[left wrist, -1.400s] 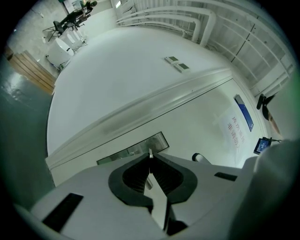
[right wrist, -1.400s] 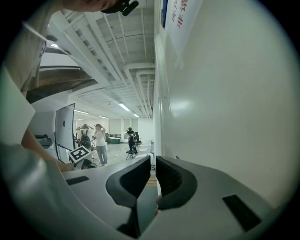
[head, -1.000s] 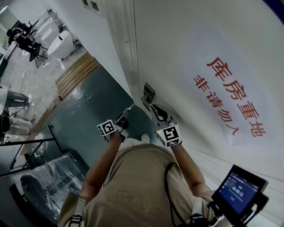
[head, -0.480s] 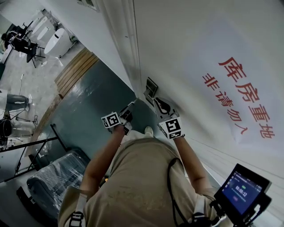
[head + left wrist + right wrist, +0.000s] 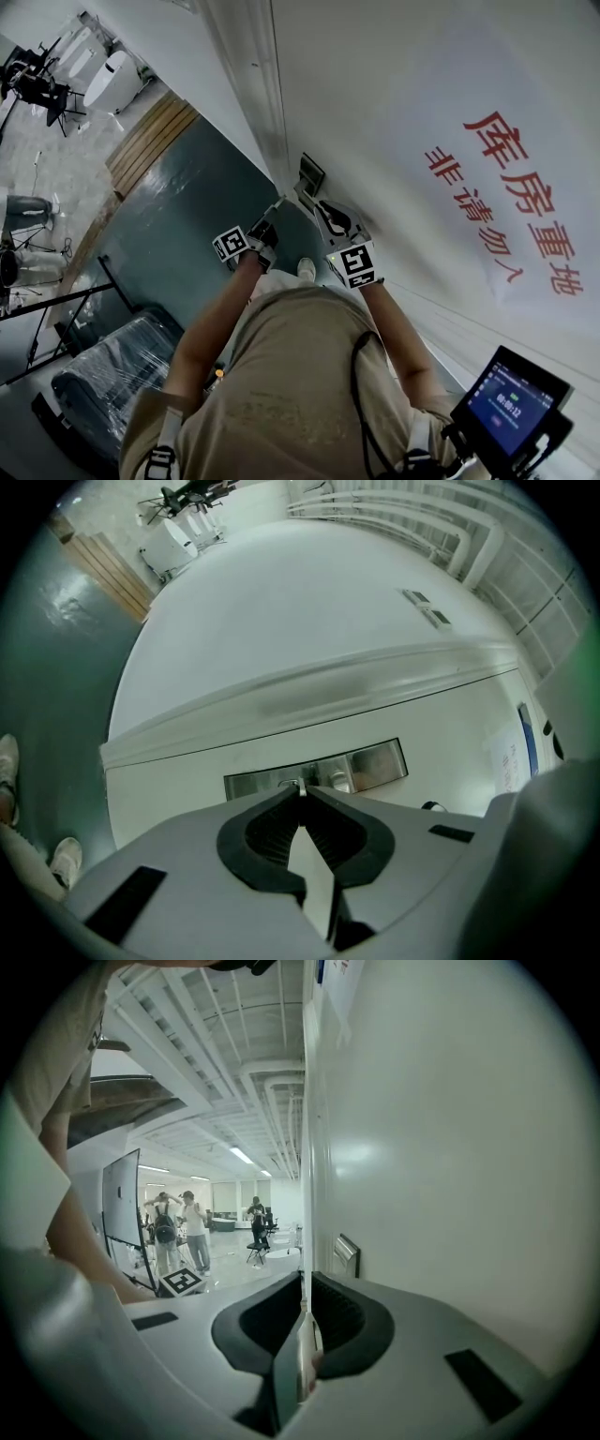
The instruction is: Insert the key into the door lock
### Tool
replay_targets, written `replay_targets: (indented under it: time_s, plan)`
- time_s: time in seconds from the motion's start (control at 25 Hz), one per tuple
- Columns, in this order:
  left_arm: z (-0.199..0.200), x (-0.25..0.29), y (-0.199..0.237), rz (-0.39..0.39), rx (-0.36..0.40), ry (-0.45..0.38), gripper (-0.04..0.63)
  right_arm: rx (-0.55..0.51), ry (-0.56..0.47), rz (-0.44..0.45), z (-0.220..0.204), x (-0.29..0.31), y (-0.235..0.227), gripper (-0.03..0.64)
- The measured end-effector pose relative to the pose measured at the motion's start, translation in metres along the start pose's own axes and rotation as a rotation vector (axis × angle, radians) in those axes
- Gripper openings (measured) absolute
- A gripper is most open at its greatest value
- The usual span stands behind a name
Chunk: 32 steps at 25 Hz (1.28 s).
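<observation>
The indoor light is soft and even, and rather dim in the head view. Ceiling strip lights (image 5: 242, 1155) glow in the right gripper view, leaving pale glare on the door (image 5: 356, 1157) and a sheen on the floor (image 5: 178, 234). Both gripper views bulge, with black corners.

Glossy dark green floor (image 5: 178, 220), wooden planks (image 5: 150, 141) at far end, plastic-wrapped bundle (image 5: 108, 375), white shoe (image 5: 307, 269)

Dark green glossy floor (image 5: 178, 253) spreads below me at 9 o'clock, catching a glare. Wooden planks (image 5: 150, 141) lie at 10 o'clock, with pale speckled floor (image 5: 56, 178) beyond them. A plastic-wrapped bundle (image 5: 108, 375) sits at 8 o'clock. Red characters (image 5: 520, 202) mark the white wall (image 5: 375, 75) at 2 o'clock. In my right gripper view, ceiling strip lights (image 5: 242, 1155) glow at 11 o'clock.
</observation>
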<state>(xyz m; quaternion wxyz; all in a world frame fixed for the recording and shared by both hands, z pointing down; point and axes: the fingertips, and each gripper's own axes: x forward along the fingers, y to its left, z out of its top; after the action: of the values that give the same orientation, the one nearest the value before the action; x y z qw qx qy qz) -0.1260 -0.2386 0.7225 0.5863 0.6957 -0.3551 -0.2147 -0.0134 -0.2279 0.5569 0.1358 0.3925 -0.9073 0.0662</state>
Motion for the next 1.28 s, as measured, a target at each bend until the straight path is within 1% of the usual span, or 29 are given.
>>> replay_targets:
  time_s: [0.12,0.32,0.44,0.64,0.84,0.96,1.04,1.12,1.28]
  plan:
    - [-0.005,0.001,0.008,0.003,-0.022,-0.001,0.034,-0.007,-0.002,0.01,-0.002,0.001,0.002,0.021]
    - [-0.011,0.007,0.009,-0.004,-0.015,0.017,0.034,-0.012,0.022,0.02,-0.012,0.001,0.004,0.021]
    - [-0.013,0.012,0.011,-0.004,-0.014,0.022,0.034,-0.016,0.016,0.017,-0.013,0.001,0.003,0.021]
    - [-0.013,0.02,0.013,-0.007,-0.032,0.021,0.034,-0.015,0.021,0.01,-0.02,0.0,0.0,0.021]
    - [-0.019,0.03,0.008,-0.018,-0.026,0.047,0.034,-0.011,0.032,0.0,-0.028,-0.002,-0.002,0.021]
    - [-0.019,0.034,0.009,-0.011,-0.02,0.061,0.034,-0.006,0.029,0.001,-0.026,-0.002,-0.001,0.021]
    - [-0.021,0.038,0.007,-0.023,-0.021,0.067,0.034,-0.004,0.031,0.003,-0.028,-0.002,-0.001,0.021]
    - [-0.02,0.042,0.003,-0.045,-0.035,0.054,0.034,-0.001,0.032,0.005,-0.03,-0.001,-0.001,0.021]
    - [-0.021,0.048,0.003,-0.056,-0.062,0.029,0.034,-0.005,0.048,0.007,-0.034,-0.003,-0.003,0.021]
